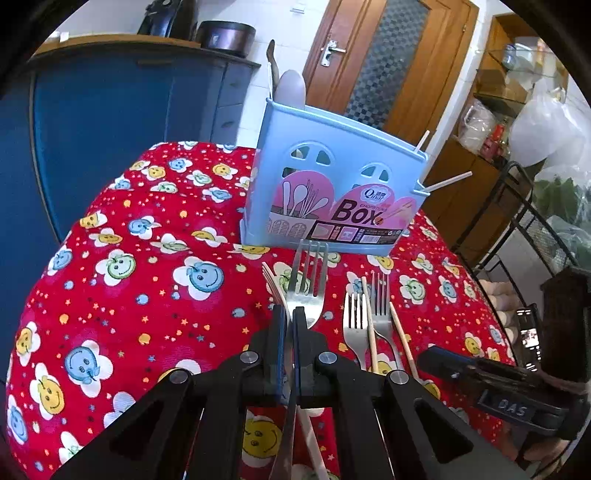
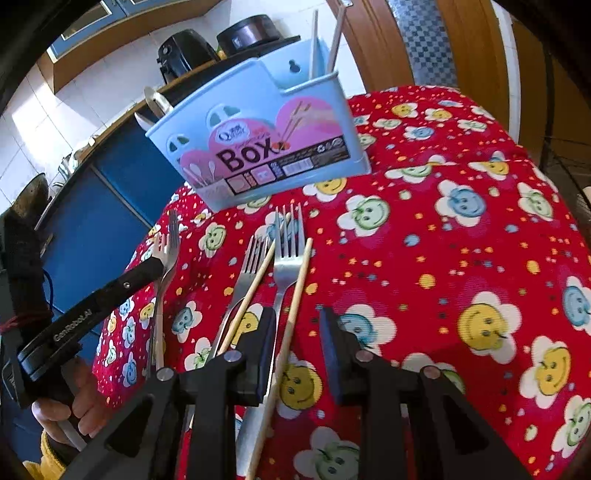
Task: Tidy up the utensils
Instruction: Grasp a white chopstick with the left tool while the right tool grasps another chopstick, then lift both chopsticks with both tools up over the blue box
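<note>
Forks and chopsticks lie loose before the blue box. My left gripper pinches one fork at its neck, ready for the box. Right gripper, fingers spread, straddles a chopstick.

A red cloth printed with smiley-faced flowers covers the surface. Behind it stands a blue cabinet with a wooden top, carrying a black appliance and a dark round pot side by side. A wooden door with a patterned glass panel and a metal handle stands further back. To the right, wooden shelves hold white plastic bags, near a black wire rack.
</note>
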Demonstrator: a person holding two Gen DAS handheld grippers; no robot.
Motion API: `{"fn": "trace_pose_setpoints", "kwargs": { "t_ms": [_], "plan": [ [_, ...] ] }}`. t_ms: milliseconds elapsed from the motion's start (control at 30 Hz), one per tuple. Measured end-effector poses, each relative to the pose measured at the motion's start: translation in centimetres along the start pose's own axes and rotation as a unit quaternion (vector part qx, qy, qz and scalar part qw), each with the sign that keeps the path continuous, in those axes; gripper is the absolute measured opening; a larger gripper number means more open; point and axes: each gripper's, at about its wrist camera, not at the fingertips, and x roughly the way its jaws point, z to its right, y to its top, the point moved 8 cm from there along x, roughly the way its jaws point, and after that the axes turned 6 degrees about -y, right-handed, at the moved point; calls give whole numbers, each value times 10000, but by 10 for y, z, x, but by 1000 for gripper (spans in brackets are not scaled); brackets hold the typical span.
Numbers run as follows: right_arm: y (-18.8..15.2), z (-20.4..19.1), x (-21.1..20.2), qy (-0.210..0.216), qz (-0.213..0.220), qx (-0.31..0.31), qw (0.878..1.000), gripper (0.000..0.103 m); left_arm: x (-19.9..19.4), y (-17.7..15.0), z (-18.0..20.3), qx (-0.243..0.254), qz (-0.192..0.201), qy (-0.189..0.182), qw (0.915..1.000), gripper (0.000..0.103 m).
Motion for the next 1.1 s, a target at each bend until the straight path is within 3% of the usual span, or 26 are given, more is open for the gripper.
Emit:
{"fn": "trace_pose_setpoints", "kwargs": {
  "t_ms": [300, 400, 500, 667, 1100],
  "plan": [
    [8, -3, 18, -29, -107, -25, 9999, 27, -1, -7, -12, -290, -70, -255, 9992, 3],
    [11, -4, 22, -87, -103, -45, 9999, 21, -1, -10, -13, -300, -93, -262, 9992, 3],
    [13, -3, 25, -96, -128, -4, 9999, 10, -4, -9, -4, 2, -28, -182, 9998, 3],
    [14, 0, 25, -8, -136, 180, 9997, 7, -13, -6, 17, 487, 139, -162, 9986, 3],
    [34, -13, -28, 416, 815, 97, 9958, 6, -31, 15, 23, 381, 452, -346, 9977, 3]
  ]
}}
